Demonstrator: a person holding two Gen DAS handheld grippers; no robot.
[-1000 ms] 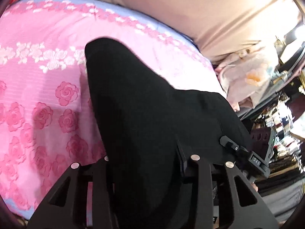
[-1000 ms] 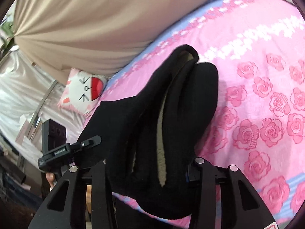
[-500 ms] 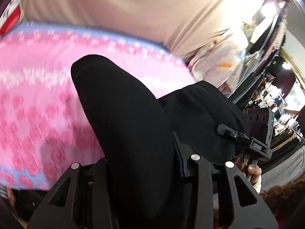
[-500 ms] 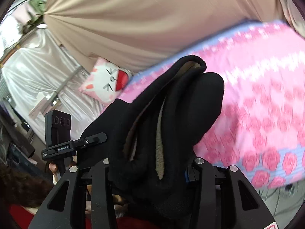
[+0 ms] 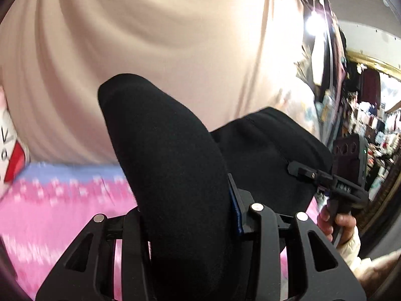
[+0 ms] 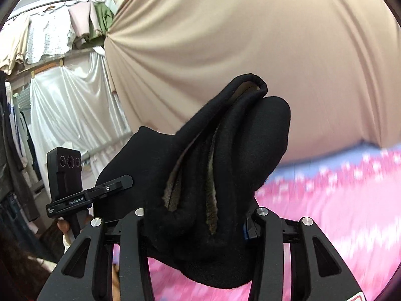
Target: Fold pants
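Black fleece-lined pants (image 5: 170,165) hang in the air above the pink rose bedspread (image 5: 50,215). My left gripper (image 5: 185,215) is shut on a thick bunch of the black cloth, which bulges up between its fingers. The other gripper (image 5: 333,190) shows at the right of the left wrist view, held by a hand. In the right wrist view, my right gripper (image 6: 195,223) is shut on the pants (image 6: 225,155) too, with the brownish lining showing in the folds. The left gripper (image 6: 82,195) appears at the left there.
A beige curtain (image 6: 238,50) fills the background behind the bed (image 6: 325,213). A white and red cushion (image 5: 10,155) lies at the bed's far left. Clothes hang on a rail (image 6: 62,25), and cluttered shelves (image 5: 371,130) stand at the right.
Both grippers have risen with the pants; the bedspread has dropped low in both views and the curtain now fills most of them. Both wrists have rolled.
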